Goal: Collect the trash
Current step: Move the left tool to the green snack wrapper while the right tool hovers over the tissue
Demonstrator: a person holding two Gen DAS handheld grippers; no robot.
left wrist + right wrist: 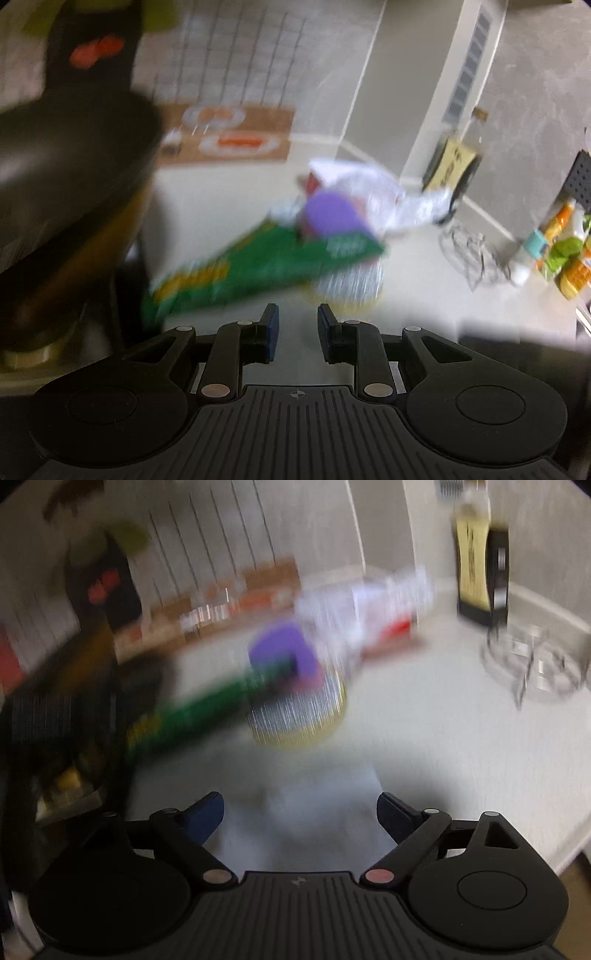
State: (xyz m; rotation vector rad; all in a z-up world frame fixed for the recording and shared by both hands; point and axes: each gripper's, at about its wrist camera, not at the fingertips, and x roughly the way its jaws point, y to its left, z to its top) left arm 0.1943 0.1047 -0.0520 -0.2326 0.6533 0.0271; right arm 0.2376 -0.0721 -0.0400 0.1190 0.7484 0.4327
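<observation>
A blurred heap of trash lies on the pale counter (pixel 229 199): a green snack bag (pixel 266 266), a purple piece (pixel 332 214), crumpled white wrapping (pixel 369 188) and a round silvery tub with a yellow rim (pixel 351 288). My left gripper (pixel 298 321) hangs just short of the heap, its jaws a narrow gap apart with nothing in them. In the right wrist view the same green bag (pixel 207 705), purple piece (pixel 284 653) and tub (pixel 299 716) lie ahead. My right gripper (pixel 300 812) stands wide open and empty, well back from them.
A big dark rounded object (pixel 66 155) fills the left side close by. A brown board with plates (pixel 236 136) sits at the back under a wire grid. A yellow-labelled bottle (pixel 454 166), a wire stand (pixel 469 254) and colourful packets (pixel 565 251) are at the right.
</observation>
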